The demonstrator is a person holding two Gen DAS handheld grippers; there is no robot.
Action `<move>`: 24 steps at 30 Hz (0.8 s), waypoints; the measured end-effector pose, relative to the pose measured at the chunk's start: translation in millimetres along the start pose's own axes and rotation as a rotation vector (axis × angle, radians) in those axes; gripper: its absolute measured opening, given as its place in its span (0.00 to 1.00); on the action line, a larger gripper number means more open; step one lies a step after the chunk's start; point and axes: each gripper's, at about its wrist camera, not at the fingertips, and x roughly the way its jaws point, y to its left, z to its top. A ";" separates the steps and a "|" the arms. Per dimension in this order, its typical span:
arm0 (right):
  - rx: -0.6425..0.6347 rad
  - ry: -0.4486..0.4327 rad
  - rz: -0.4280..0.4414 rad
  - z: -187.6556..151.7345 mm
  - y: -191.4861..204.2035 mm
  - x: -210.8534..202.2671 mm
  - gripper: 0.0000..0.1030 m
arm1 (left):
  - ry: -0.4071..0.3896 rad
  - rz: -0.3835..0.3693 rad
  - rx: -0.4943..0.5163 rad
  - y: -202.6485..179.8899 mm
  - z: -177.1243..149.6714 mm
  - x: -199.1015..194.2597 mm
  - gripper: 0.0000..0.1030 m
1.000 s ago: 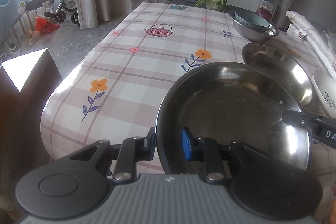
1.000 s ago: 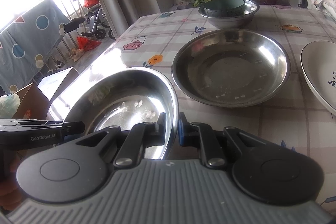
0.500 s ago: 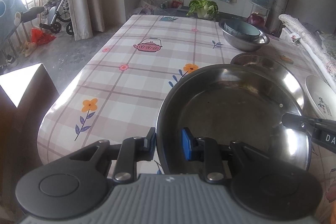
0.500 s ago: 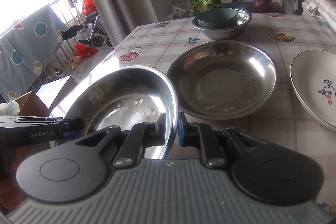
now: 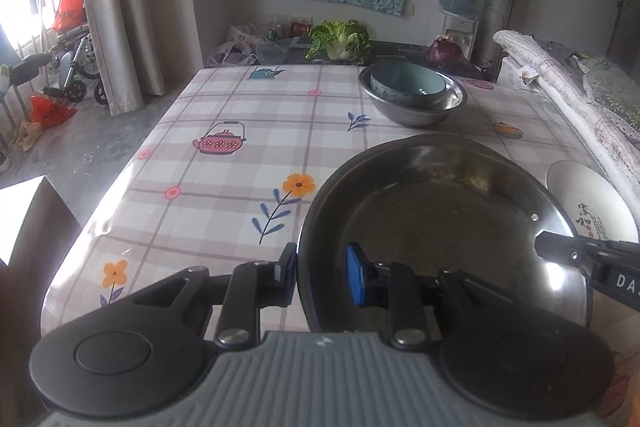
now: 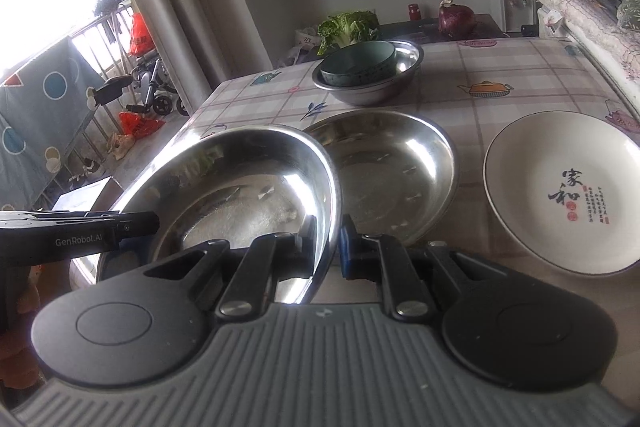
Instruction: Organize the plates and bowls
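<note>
A: On the table (image 5: 248, 131), what lies where?
B: Steel pan (image 6: 248, 187) raised at near left, overlapping steel plate (image 6: 396, 167); white plate (image 6: 560, 195) right.
A: Grips?
B: Left hand-held gripper (image 5: 322, 273) and right hand-held gripper (image 6: 327, 241) each clamp the pan's rim.

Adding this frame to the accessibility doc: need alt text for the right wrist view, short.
The right gripper is shut on the near rim of a steel basin held above a checked tablecloth, with the left gripper gripping the basin's opposite rim. Behind it sit a second steel basin, a white plate with Chinese characters, and a teal bowl nested in a steel bowl.
</note>
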 end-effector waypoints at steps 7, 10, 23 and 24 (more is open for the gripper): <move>0.046 -0.022 -0.030 10.4 -28.5 -0.4 0.11 | -0.003 -0.017 0.039 -25.6 19.7 15.7 0.25; 0.063 -0.022 -0.041 13.4 -39.8 3.2 0.11 | 0.005 -0.020 0.049 -34.6 25.2 25.0 0.25; 0.094 0.015 -0.056 23.5 -69.2 30.3 0.12 | 0.058 -0.018 0.070 -54.1 36.5 62.2 0.25; 0.096 0.020 -0.057 24.0 -71.2 33.4 0.12 | 0.062 -0.017 0.070 -54.8 36.6 64.6 0.25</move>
